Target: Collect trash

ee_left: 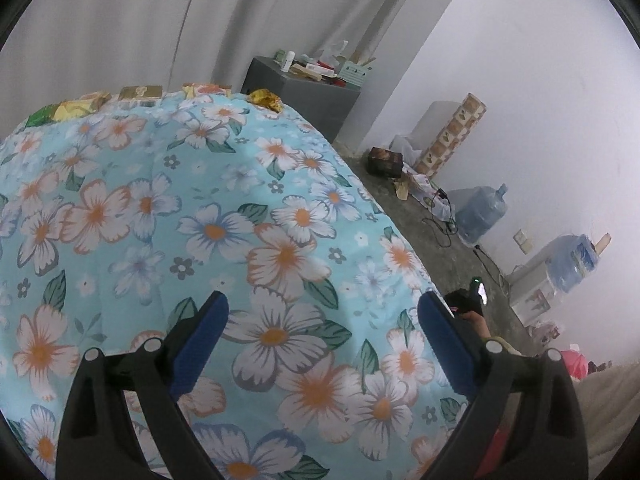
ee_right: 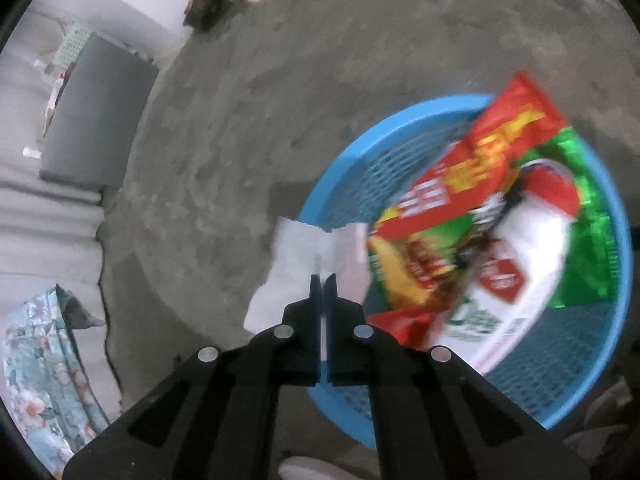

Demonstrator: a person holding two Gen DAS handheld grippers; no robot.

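A plain room in a home, used for sleeping and storage. A bed under a floral blue quilt [ee_left: 208,216] fills the middle. Beyond its far corner a grey cabinet [ee_left: 304,88] holds clutter. Right of the bed, water jugs [ee_left: 480,216] line the white wall on bare concrete floor [ee_right: 280,80].

Wrappers [ee_right: 460,216] in the basket [ee_right: 344,160] on the floor [ee_right: 280,80] (paper [ee_right: 304,256] over its rim).
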